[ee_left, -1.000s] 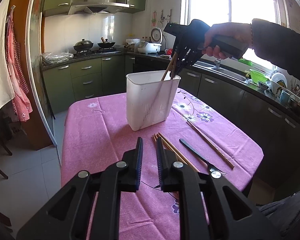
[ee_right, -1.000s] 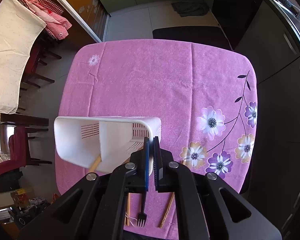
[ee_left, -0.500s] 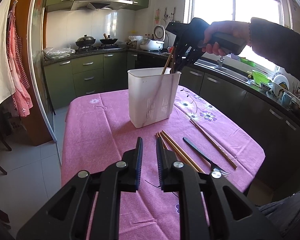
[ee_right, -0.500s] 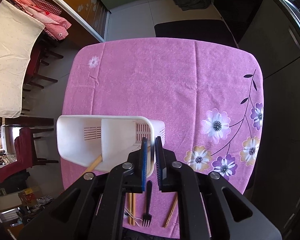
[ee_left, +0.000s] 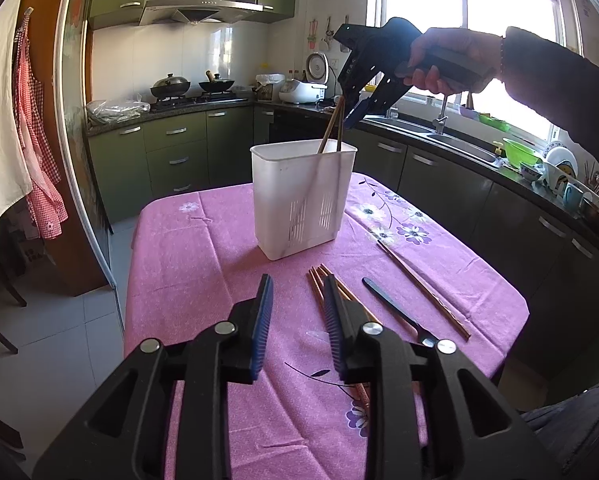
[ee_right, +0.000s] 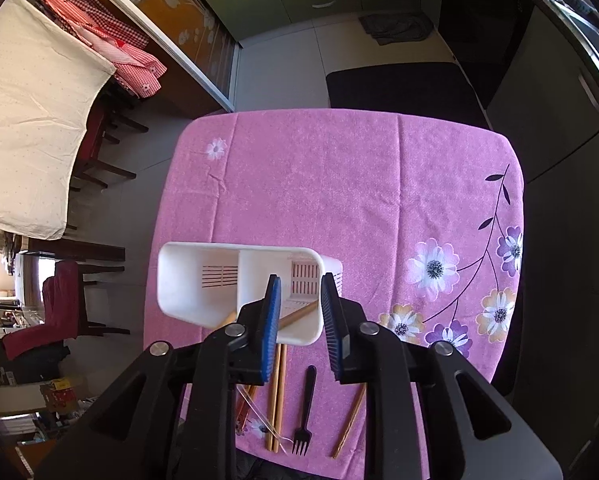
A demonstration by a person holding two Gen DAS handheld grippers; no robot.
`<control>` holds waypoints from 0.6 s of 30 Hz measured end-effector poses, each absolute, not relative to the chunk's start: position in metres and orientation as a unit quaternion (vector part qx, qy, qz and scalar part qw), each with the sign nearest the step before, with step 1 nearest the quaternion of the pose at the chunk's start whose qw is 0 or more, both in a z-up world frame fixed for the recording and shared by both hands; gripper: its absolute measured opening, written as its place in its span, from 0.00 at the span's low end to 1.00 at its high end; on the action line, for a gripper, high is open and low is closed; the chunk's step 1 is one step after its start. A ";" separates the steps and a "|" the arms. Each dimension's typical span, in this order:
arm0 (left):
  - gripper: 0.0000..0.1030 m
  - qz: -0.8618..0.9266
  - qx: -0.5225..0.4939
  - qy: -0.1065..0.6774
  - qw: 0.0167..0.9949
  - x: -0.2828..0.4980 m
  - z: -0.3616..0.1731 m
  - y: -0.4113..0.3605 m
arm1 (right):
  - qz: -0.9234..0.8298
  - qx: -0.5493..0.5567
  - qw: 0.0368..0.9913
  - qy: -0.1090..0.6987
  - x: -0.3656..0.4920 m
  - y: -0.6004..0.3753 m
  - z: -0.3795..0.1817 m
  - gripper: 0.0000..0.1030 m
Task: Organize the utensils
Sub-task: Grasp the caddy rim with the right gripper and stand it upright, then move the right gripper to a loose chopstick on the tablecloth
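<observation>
Two chopsticks [ee_left: 331, 130] stand tilted in the bin [ee_left: 303, 200], tops leaning right. Both grippers' jaws, just parted, hold nothing: right gripper [ee_left: 353, 114] above the bin, left gripper [ee_left: 297, 320] over the table [ee_left: 203, 264].

My table [ee_left: 203, 264] wears a pink flowered cloth [ee_right: 339, 184]. On it stands a white utensil caddy [ee_left: 299, 204]. Nearer me lie a bunch of wooden chopsticks [ee_left: 319, 280], a black fork [ee_right: 305, 412], a lone chopstick [ee_left: 423, 288] and, possibly, a clear wrapper [ee_right: 259, 412].
</observation>
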State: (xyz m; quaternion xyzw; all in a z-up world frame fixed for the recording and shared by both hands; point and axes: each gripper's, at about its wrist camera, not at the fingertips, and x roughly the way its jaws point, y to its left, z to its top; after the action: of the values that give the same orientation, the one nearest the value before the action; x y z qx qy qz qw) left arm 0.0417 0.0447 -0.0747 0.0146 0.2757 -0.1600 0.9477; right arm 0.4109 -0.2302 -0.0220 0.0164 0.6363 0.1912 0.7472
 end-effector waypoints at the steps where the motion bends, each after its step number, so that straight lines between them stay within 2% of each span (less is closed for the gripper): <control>1: 0.26 -0.160 0.017 0.275 0.948 0.041 -0.073 0.043 | 0.198 0.019 0.752 0.629 0.407 -0.234 -0.013 0.25; 4: 0.26 -0.163 0.015 0.277 0.947 0.041 -0.069 0.039 | 0.210 0.014 0.775 0.596 0.384 -0.251 0.016 0.33; 6: 0.34 -0.162 0.012 0.278 0.947 0.042 -0.067 0.036 | 0.226 0.002 0.788 0.573 0.357 -0.262 0.029 0.37; 7: 0.35 -0.161 0.009 0.278 0.947 0.043 -0.067 0.034 | 0.236 -0.007 0.794 0.560 0.341 -0.268 0.032 0.41; 9: 0.36 -0.161 0.005 0.284 0.945 0.047 -0.069 0.029 | 0.261 -0.027 0.803 0.536 0.304 -0.278 0.027 0.42; 14: 0.36 -0.169 -0.005 0.303 0.938 0.057 -0.082 0.012 | 0.310 -0.068 0.807 0.498 0.214 -0.295 -0.043 0.42; 18: 0.36 -0.190 0.058 0.299 0.933 0.053 -0.095 -0.018 | 0.365 -0.037 0.777 0.511 0.167 -0.310 -0.105 0.42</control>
State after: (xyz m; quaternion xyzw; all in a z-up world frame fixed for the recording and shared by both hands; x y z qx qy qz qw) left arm 0.0529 -0.0182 -0.0950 0.0579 0.2987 -0.1903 0.9334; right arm 0.1668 -0.3096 -0.1046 -0.0374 0.5106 0.3653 0.7775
